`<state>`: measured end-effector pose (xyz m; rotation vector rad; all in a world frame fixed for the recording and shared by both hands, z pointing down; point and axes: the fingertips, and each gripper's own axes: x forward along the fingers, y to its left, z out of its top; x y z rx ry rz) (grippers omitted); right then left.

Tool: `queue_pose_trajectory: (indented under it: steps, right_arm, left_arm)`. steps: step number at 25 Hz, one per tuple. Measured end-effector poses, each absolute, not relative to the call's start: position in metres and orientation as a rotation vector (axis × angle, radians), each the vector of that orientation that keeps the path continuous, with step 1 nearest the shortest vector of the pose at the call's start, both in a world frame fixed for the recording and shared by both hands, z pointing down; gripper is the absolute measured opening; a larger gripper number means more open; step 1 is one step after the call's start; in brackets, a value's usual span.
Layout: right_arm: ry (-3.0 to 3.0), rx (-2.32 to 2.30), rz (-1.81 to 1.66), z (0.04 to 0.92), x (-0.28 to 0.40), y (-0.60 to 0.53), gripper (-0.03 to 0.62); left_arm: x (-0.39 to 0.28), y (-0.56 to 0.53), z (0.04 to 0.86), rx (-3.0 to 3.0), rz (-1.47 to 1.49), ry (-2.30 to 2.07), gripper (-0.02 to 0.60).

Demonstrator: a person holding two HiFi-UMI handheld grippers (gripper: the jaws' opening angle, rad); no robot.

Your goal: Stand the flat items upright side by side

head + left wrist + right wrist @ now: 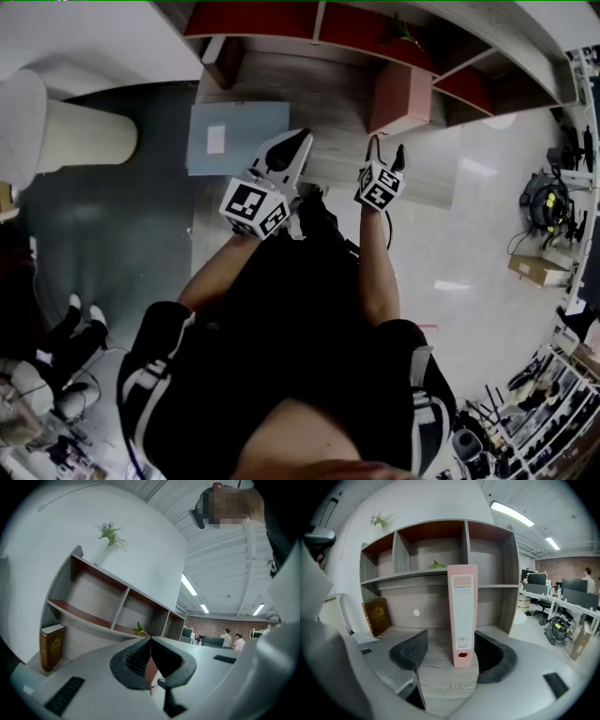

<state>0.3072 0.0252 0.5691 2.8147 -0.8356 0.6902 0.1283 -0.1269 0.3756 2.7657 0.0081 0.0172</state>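
- The person's forearms (375,272) are nearest the head camera and reach forward to the desk (281,84).
- A brown book (222,61) stands at the desk's back left, under the shelves (319,19). In the right gripper view it leans slightly.
- A blue folder (234,141) lies flat on the left part of the desk, with a white label on top.
- The left gripper (298,142) is just right of the folder. Its jaws are pressed together, and its own view looks up at the shelves.
- The right gripper (386,150) is just right of the left one, with its jaws spread wide.
- A pink file box (462,611) stands upright on the desk with its spine toward the right gripper. It sits in the gap between the jaws, close to the right pad (487,651) and well clear of the left one. I see no pad pressing on it. In the head view the box is right of the folder and well apart from it.
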Motion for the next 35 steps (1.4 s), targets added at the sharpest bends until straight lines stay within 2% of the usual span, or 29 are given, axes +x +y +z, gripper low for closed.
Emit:
queue_pose_trajectory:
  steps: [8, 11, 13, 17, 26, 35]
  right_arm:
    - [-0.971, 2.853, 0.665, 0.512, 0.227, 0.038, 0.197]
    - [-0.999, 2.867, 0.635, 0.486, 0.205, 0.048, 0.082]
    - [-1.021, 2.866, 0.61, 0.47, 0.194, 0.055, 0.048]
    - [-1.06, 2.887, 0.545, 0.435, 0.181, 0.069, 0.028]
    - [-1.224, 2.885, 0.307, 0.362, 0.166, 0.082, 0.025]
    - [-1.366, 2.809, 0.361, 0.359, 0.132, 0.11, 0.025]
  left_arm:
    - [0.068, -0.124, 0.369, 2.767, -0.001, -0.024, 0.023]
    - [0.052, -0.118, 0.361, 2.777, -0.024, -0.021, 0.023]
    - [0.044, -0.113, 0.357, 2.779, -0.034, -0.024, 0.023]
    - [0.033, -0.103, 0.351, 2.774, -0.05, -0.047, 0.023]
    - [0.027, -0.081, 0.341, 2.784, -0.057, -0.134, 0.023]
    - [0.017, -0.042, 0.334, 2.791, -0.041, -0.212, 0.023]
